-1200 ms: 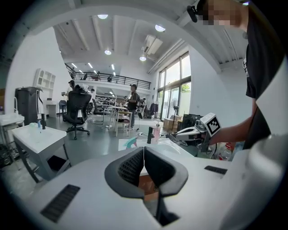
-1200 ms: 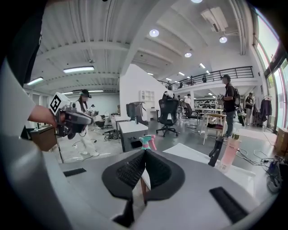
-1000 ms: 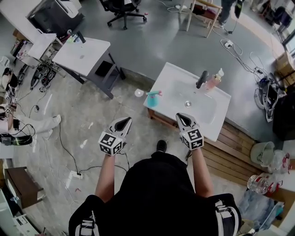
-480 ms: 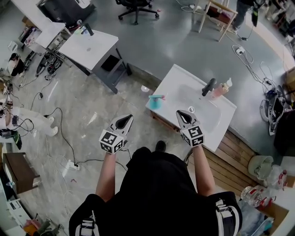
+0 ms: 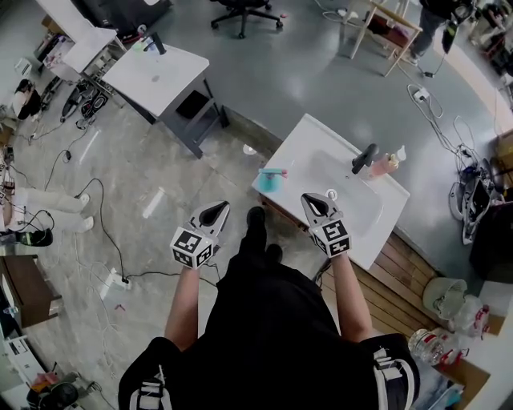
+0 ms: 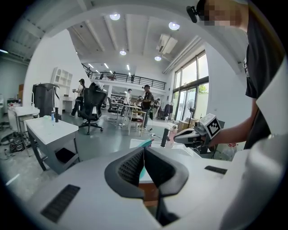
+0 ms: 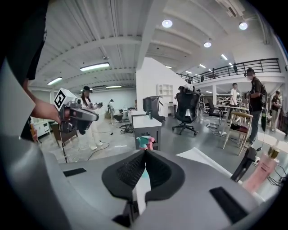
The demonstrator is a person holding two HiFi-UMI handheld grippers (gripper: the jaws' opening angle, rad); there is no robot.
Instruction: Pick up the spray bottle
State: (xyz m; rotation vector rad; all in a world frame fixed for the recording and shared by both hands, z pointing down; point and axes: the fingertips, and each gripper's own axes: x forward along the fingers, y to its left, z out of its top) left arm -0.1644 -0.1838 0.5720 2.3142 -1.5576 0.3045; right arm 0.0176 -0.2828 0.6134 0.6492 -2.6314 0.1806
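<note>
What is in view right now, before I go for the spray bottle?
spray bottle: one, teal with pink trigger, on the washbasin's left corner
washbasin: one, white, just ahead of both grippers
faucet: one, black, at the basin's far rim
pump bottle: one, pink, right beside the faucet
desk: one, white, upper left
office chair: one, black, top centre
wooden chair: one, pale wood, top right
power strip: one, white, on the floor at left
left gripper: one, white with black jaws, shut, empty
right gripper: one, white with black jaws, shut, empty
</note>
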